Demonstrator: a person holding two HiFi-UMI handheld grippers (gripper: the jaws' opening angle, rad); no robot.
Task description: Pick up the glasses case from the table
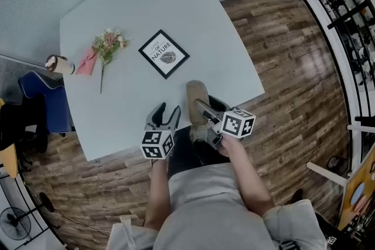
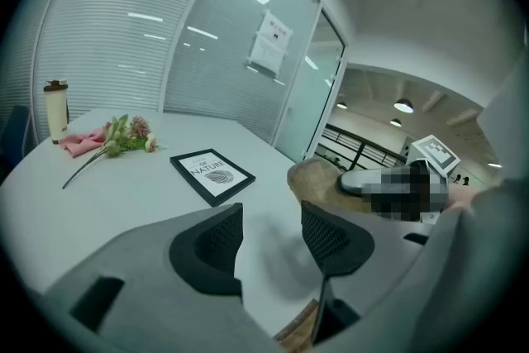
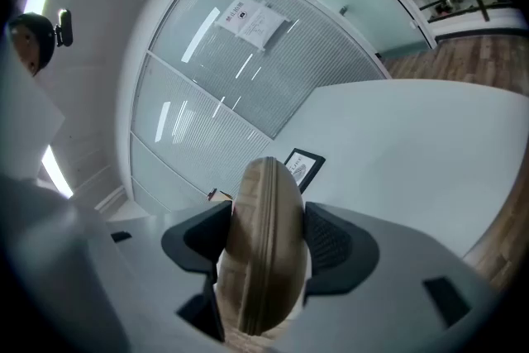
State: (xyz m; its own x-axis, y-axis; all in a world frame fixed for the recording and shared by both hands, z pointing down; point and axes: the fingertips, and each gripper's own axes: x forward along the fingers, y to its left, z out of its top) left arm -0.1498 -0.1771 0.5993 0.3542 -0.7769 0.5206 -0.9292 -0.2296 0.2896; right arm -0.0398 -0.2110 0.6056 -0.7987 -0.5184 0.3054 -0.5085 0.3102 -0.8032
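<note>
Glasses case (image 1: 197, 98) clamped in right gripper (image 3: 266, 239), seemingly lifted off table (image 1: 129, 14); pickup judged done. Left gripper (image 2: 269, 237) parted, empty.

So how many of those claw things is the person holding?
2. The left claw is open and empty over the white table; the right claw grips the tan oval glasses case.

We are in an office meeting room. Beyond the jaws of our left gripper (image 2: 271, 219), a white table (image 2: 140, 186) meets glass partition walls (image 2: 240, 70) with slatted blinds (image 2: 107, 37) and a posted notice (image 2: 271, 44). Left of the jaws, a blue office chair (image 1: 50, 105); wood-plank floor (image 1: 293, 55) below.
</note>
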